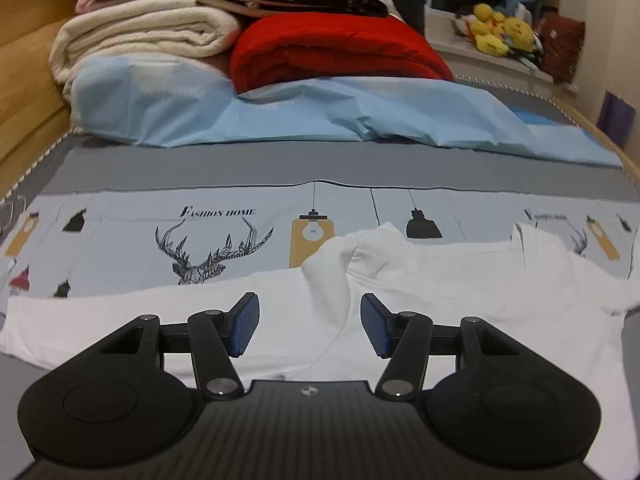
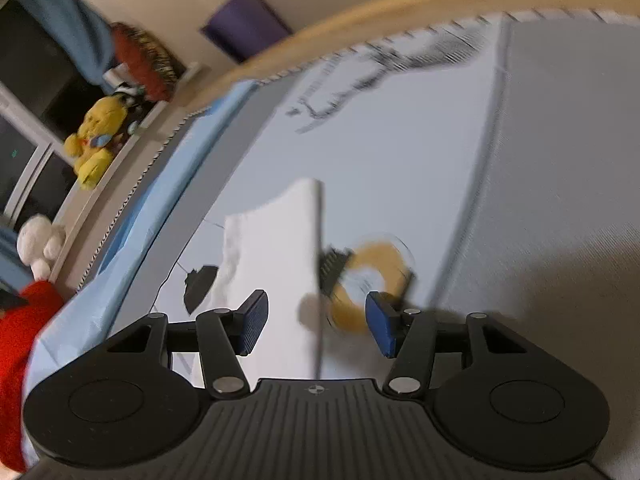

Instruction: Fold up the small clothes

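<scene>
A white garment (image 1: 460, 300) lies spread across the printed bed sheet (image 1: 224, 232), with a raised fold running up its middle. My left gripper (image 1: 309, 304) hovers low over it, open, its blue pads on either side of that fold and not touching it. In the blurred right wrist view, a strip of the white garment (image 2: 276, 248) reaches forward across the sheet. My right gripper (image 2: 316, 298) is open above it; the cloth's right edge runs between the fingers, and the pads are clear of it.
Folded cream blankets (image 1: 140, 40) and a red blanket (image 1: 332, 52) are stacked at the bed's far end on a light blue sheet (image 1: 320, 112). A wooden bed rail (image 2: 360, 32) borders the mattress. Plush toys (image 1: 500, 32) sit on a ledge beyond.
</scene>
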Available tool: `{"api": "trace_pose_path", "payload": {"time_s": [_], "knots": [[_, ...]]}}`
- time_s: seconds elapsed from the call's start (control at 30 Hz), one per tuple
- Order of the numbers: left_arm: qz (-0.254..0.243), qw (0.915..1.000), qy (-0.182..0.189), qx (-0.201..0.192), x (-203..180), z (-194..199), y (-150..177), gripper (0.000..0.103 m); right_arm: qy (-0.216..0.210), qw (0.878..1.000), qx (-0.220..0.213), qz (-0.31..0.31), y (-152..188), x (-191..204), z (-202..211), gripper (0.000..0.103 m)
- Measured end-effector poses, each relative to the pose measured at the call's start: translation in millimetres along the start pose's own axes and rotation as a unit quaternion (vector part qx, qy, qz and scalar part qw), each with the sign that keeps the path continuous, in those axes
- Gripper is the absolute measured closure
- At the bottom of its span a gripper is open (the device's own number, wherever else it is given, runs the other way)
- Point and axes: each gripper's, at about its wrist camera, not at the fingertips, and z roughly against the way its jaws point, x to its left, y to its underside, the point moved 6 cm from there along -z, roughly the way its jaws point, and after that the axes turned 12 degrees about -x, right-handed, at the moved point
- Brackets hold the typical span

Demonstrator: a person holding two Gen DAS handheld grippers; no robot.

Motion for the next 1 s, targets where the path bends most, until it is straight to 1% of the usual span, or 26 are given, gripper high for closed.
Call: {"api": "trace_pose_path", "payload": {"time_s": [0.07,0.13,0.17,0.2,0.23,0.3,0.4,0.43,0.5,0.53,0.57,0.63,0.7,0.77,0.8,0.83,0.87,0.9,0.93,0.97,1.0], "knots": [[-0.013,0.9999,0.001,-0.002,-1.5,-2.4,0.4,0.041,0.001,1.0,-0.014,0.024,-3.5,5.9,-14.9,0.048],[-0.015,0.9999,0.002,-0.002,-1.4,-4.6,-0.7,0.041,0.006,0.999,-0.022,0.036,-7.0,8.9,-27.4,0.069],[-0.014,0.9999,0.004,-0.002,-1.6,-6.0,-2.1,0.041,0.012,0.999,-0.02,0.042,-7.6,9.2,-32.1,0.097],[-0.011,0.9999,0.006,-0.003,-2.0,-6.9,-3.6,0.041,0.01,0.999,-0.012,0.037,-7.5,8.0,-35.9,0.102],[-0.008,0.9999,0.009,-0.004,-2.7,-7.5,-5.4,0.041,0.002,1.0,-0.001,0.022,-7.5,5.9,-37.5,0.102],[-0.007,0.9998,0.016,-0.008,-5.8,-7.2,-8.9,0.041,-0.008,1.0,-0.009,0.013,-11.4,7.2,-30.4,0.102],[-0.008,0.9995,0.026,-0.016,-9.9,-3.0,-12.7,0.041,-0.028,0.998,-0.049,-0.027,-26.7,9.2,1.0,0.102],[-0.007,0.9994,0.028,-0.018,-10.3,-1.3,-13.7,0.041,-0.032,0.997,-0.065,-0.029,-33.0,12.3,16.0,0.102],[0.0,0.9992,0.032,-0.022,-8.7,3.0,-15.8,0.041,-0.036,0.994,-0.103,-0.014,-46.8,22.9,51.3,0.102],[0.002,0.9991,0.033,-0.024,-7.4,5.2,-17.0,0.041,-0.03,0.992,-0.125,0.0,-55.4,30.2,72.8,0.102],[0.007,0.999,0.035,-0.027,-5.8,8.1,-18.6,0.041,-0.024,0.989,-0.145,0.013,-62.7,38.0,91.1,0.102],[0.013,0.9986,0.038,-0.033,-3.6,13.0,-21.4,0.041,-0.025,0.981,-0.185,0.044,-76.9,60.6,123.6,0.103],[0.016,0.9984,0.039,-0.037,-1.9,17.3,-23.2,0.041,0.0,0.974,-0.207,0.095,-86.9,84.2,136.8,0.103],[0.019,0.9982,0.041,-0.039,-1.2,20.6,-24.4,0.041,0.03,0.97,-0.199,0.139,-91.3,103.5,122.6,0.103],[0.02,0.9981,0.041,-0.04,-0.9,21.9,-24.7,0.041,0.054,0.967,-0.189,0.163,-91.3,108.7,108.7,0.102],[0.021,0.9981,0.041,-0.04,-0.6,22.8,-24.8,0.041,0.081,0.964,-0.169,0.191,-89.4,111.8,86.6,0.101],[0.021,0.9982,0.04,-0.039,0.0,23.2,-24.7,0.041,0.096,0.962,-0.144,0.213,-87.0,110.4,66.5,0.1],[0.022,0.9982,0.039,-0.039,0.6,23.6,-24.0,0.041,0.126,0.958,-0.128,0.224,-86.6,101.3,51.2,0.1],[0.023,0.9983,0.037,-0.037,2.0,23.5,-23.0,0.041,0.16,0.954,-0.127,0.218,-87.8,90.3,47.6,0.099],[0.023,0.9985,0.036,-0.035,3.7,23.4,-22.1,0.041,0.191,0.954,-0.126,0.192,-89.4,73.8,49.3,0.095],[0.023,0.9986,0.035,-0.034,5.7,23.0,-21.5,0.041,0.205,0.958,-0.123,0.16,-88.9,57.0,52.8,0.094]]}}
